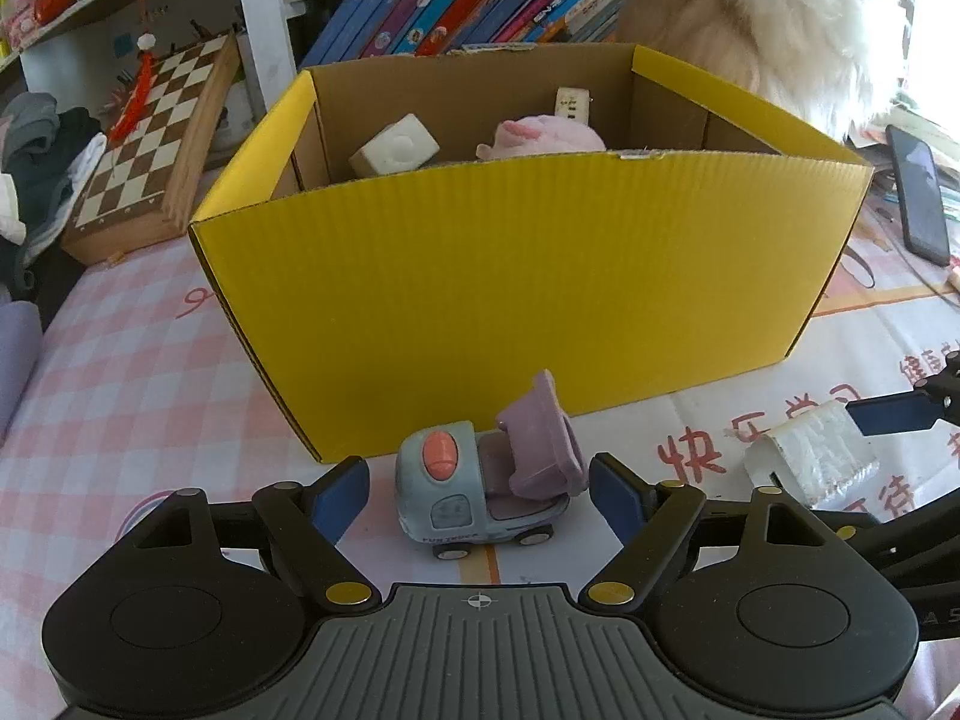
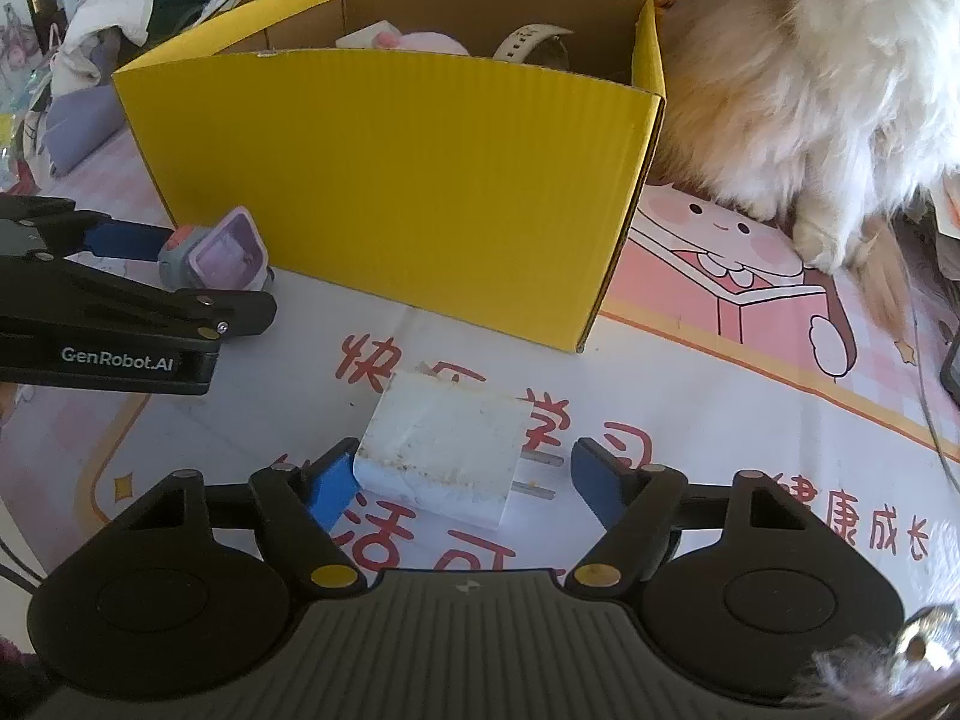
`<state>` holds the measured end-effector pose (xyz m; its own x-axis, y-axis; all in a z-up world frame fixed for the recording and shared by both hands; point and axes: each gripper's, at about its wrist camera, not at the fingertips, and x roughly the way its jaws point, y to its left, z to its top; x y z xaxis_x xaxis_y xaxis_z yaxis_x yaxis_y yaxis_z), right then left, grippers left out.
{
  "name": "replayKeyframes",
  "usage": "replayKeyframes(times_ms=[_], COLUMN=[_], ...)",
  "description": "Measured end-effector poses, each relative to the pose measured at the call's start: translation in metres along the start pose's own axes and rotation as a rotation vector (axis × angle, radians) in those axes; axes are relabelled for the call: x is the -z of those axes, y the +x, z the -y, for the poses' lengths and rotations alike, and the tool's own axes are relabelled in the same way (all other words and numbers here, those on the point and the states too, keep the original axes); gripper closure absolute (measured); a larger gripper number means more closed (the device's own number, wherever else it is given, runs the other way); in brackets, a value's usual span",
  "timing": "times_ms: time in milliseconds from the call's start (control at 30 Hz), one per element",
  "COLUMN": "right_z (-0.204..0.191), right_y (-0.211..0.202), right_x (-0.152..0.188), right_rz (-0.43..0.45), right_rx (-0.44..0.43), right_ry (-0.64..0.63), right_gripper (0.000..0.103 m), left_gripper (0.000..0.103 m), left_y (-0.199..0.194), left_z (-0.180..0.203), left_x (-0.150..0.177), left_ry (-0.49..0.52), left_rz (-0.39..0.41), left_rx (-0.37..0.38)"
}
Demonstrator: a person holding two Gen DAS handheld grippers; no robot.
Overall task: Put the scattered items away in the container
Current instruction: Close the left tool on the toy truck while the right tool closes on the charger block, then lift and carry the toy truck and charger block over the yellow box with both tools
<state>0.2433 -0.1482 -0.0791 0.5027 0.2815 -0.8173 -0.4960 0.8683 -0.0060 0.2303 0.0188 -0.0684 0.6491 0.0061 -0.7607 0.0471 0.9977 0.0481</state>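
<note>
left claw point(image 1: 480, 489): jaws spread, straddling the toy truck point(image 1: 487, 483), not yet pinching.
right claw point(image 2: 459, 483): jaws spread around the white plug point(image 2: 444, 453); left pad point(image 2: 329, 489) touching or nearly touching its side, right pad apart.
truck: on the tablecloth point(image 1: 120, 360) just in front of the yellow box point(image 1: 528, 276), tipper bed raised.
plug: flat on the cloth at 4 o'clock from the truck, prongs toward the right pad.
box: 12 o'clock from both claws, already holds a white cube point(image 1: 396, 150), a pink plush point(image 1: 540, 135) and a watch point(image 2: 531, 42).
risk 1: truck has wheels, an off-centre squeeze could roll it out.
risk 2: raised bed may fold under the pads.
risk 3: right pad may catch the prongs and twist the plug.
risk 4: tall front wall, a low carry clips the rim.
risk 5: cat point(image 2: 810, 90) beside the box at 2 o'clock.
</note>
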Motion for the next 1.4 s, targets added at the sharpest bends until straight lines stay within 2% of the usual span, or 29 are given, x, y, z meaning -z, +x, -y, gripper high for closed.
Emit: replayKeyframes(times_ms=[167,467,667,1400], right_z=[0.002,0.003,0.003,-0.019], right_y=[0.0,0.0,-0.003,-0.025], right_x=[-0.002,-0.004,-0.004,0.004], right_rz=[0.004,0.008,0.013,0.051], right_rx=[-0.016,-0.015,-0.013,-0.001], right_ry=[-0.01,-0.029,-0.028,-0.011], right_gripper=[0.034,0.034,0.034,0.034], left_gripper=[0.035,0.039,0.039,0.039], left_y=[0.004,-0.003,-0.009,-0.047], left_z=[-0.001,-0.007,-0.013,-0.024], left_x=[0.001,0.003,0.007,0.013], left_ry=[-0.008,-0.038,-0.053,-0.074], left_rz=[-0.016,0.003,-0.009,0.059], left_rx=[0.013,0.032,0.03,0.072])
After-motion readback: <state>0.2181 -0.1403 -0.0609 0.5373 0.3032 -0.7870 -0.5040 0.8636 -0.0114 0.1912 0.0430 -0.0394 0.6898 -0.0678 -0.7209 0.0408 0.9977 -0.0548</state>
